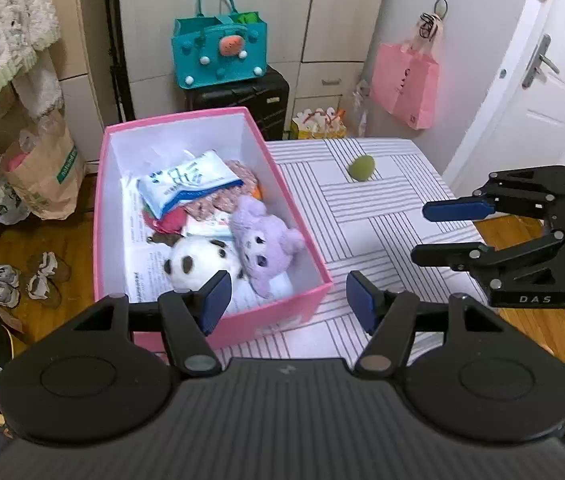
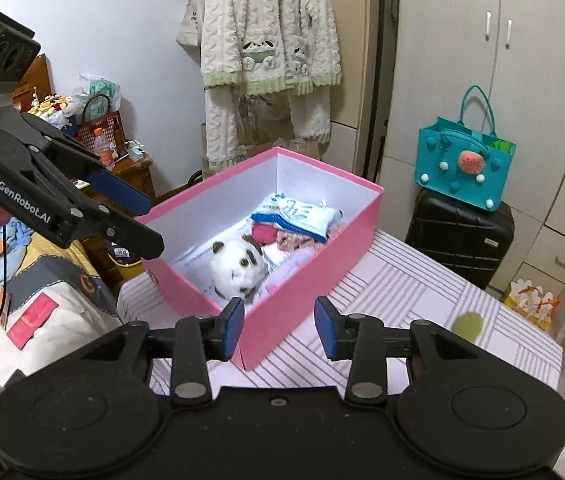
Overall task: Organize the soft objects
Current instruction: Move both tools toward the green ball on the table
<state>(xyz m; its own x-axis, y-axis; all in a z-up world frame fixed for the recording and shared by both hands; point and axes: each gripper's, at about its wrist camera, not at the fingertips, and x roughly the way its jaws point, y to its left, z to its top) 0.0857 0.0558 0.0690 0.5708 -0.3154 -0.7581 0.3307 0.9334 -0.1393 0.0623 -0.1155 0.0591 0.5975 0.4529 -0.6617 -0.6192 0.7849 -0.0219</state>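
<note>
Left wrist: both grippers part-open, empty; plushes boxed. Next: green ball, 1 o'clock.

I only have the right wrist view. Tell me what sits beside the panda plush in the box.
Observer: A purple plush lies against the panda plush, inside the pink box.
Operator: Now report the floor on the box's far side.
Observer: Several shoes lie scattered on the wooden floor there.
</note>
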